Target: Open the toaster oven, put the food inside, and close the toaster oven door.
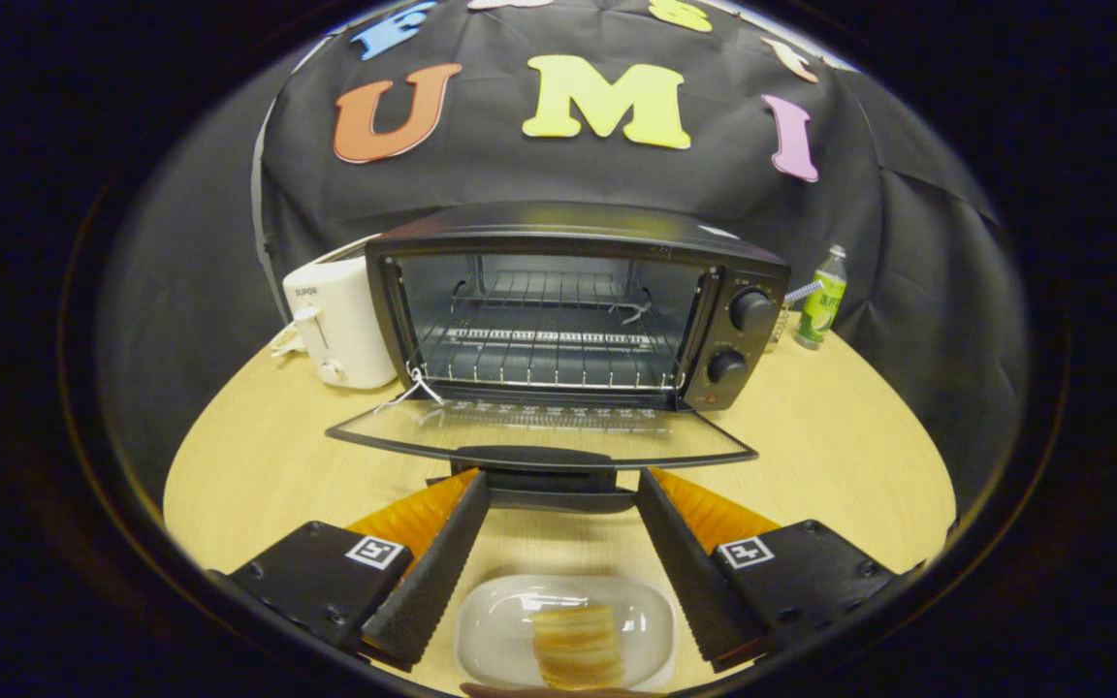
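A black toaster oven [578, 301] stands on the round wooden table [830, 446], its glass door [539, 431] folded down flat toward me. Inside, a wire rack [544, 344] sits bare. My gripper [563, 490] is open, its fingertips just short of the door's handle [534, 456]. Between the rear parts of the fingers, lower on the table, lies a white oval dish [500, 630] carrying a tan layered piece of food [578, 645]. Neither finger touches the dish or the door.
A white pop-up toaster [337, 325] stands tight against the oven's left side. A green bottle [822, 299] sits to the oven's right near the back. A white string [415, 388] hangs at the door's left hinge. Two knobs [750, 310] face forward.
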A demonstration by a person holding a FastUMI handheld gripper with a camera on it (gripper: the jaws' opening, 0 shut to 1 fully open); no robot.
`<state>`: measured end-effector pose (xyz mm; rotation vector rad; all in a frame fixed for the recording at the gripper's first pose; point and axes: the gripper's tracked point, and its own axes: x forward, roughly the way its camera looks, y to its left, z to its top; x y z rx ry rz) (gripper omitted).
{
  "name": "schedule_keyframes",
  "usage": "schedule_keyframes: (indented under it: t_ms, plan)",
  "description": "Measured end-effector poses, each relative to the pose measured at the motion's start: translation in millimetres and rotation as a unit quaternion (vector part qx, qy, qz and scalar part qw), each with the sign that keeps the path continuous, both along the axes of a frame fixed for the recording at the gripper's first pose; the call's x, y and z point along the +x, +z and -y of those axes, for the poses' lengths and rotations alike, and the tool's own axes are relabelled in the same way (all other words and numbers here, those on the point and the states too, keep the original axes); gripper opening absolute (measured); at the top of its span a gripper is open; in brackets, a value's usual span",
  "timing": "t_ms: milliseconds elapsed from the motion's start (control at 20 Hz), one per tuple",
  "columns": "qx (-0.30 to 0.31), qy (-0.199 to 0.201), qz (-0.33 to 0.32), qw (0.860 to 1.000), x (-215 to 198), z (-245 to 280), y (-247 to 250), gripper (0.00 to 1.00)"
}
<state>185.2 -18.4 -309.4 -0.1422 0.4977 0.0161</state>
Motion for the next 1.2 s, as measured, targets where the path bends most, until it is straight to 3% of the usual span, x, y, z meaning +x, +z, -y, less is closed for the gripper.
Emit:
schedule_keyframes:
  t_ms: [300, 500, 600, 800, 1050, 1200]
  plan:
    - [0.028, 0.005, -0.019, 0.999, -7, 2, -23, 1.00]
    - [0.040, -0.012, -0.084, 0.996, -19, 6, -59, 1.00]
    - [0.035, -0.005, -0.046, 0.998, -6, 2, -51, 1.00]
    - [0.067, 0.001, -0.060, 0.996, -22, 1, -57, 0.99]
    - [0.058, 0.036, -0.018, 0.998, -72, 0, -49, 0.98]
    - [0.025, 0.038, 0.004, 0.999, -96, 11, -57, 0.98]
